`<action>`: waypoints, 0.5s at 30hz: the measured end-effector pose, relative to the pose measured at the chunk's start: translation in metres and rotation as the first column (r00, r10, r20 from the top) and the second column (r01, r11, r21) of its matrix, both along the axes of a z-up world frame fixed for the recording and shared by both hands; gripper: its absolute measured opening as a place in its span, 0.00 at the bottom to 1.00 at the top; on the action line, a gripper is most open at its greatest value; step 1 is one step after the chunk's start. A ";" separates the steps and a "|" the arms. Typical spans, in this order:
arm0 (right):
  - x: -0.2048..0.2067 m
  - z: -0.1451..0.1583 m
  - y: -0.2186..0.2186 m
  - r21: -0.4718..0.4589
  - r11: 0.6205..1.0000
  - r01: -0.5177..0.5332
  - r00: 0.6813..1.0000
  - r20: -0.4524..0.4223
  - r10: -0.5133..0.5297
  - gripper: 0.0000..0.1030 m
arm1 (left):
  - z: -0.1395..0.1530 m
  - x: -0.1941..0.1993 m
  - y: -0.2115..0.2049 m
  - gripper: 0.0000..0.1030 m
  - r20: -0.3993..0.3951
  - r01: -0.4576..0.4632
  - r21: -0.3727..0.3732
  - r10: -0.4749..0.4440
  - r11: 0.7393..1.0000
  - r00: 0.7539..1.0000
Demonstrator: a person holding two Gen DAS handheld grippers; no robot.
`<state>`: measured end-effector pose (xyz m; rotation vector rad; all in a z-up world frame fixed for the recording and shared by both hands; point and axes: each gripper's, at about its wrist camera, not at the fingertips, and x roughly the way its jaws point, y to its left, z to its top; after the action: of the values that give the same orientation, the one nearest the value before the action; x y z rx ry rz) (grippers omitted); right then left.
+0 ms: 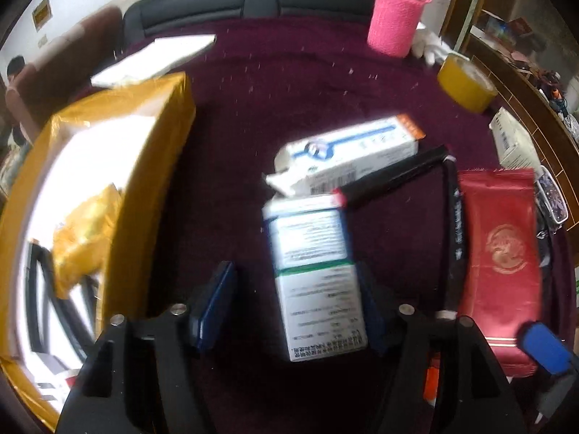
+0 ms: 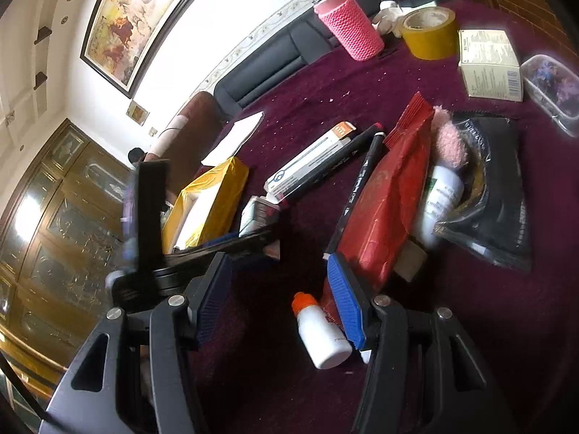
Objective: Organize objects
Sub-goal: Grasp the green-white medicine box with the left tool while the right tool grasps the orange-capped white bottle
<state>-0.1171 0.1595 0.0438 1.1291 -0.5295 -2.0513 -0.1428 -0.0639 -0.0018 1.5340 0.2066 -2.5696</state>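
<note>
Blurring medicine box (image 1: 318, 282) between left tongs (image 1: 293, 303)

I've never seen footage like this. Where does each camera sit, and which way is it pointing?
Left wrist: on the left gripper, looking forward along its fingers at a white medicine box between them, gold box alongside.
Right wrist: on the right gripper, over a small white bottle.
Both share the red packet, pink-sleeved flask and yellow tape roll.
</note>
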 end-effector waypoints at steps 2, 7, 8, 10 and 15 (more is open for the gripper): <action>0.001 0.001 -0.002 0.008 1.000 -0.013 1.000 -0.008 0.013 0.53 | 0.000 0.009 0.004 0.38 -0.017 0.015 -0.054 -0.016 0.998 1.000; 0.005 -0.001 -0.011 0.061 0.996 -0.060 0.998 -0.020 0.061 0.53 | 0.007 0.033 0.004 0.28 -0.024 0.053 -0.022 -0.054 0.998 0.998; 0.009 0.000 -0.017 0.100 0.991 -0.090 0.995 -0.036 0.094 0.53 | 0.007 0.041 0.002 0.28 -0.019 0.058 -0.015 -0.058 0.998 0.998; 0.015 0.001 -0.023 0.154 0.981 -0.117 0.989 -0.070 0.129 0.52 | 0.007 0.055 -0.001 0.28 -0.022 0.064 0.028 -0.063 0.998 0.998; 0.023 -0.016 -0.035 0.277 0.944 -0.179 0.978 -0.057 0.202 0.52 | 0.008 0.087 0.001 0.28 -0.033 0.101 0.045 -0.100 0.994 0.994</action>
<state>-0.0941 0.1241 0.0281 1.1924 -0.0920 -2.0308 -0.0557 -0.0634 0.0059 1.5594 0.1992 -2.6858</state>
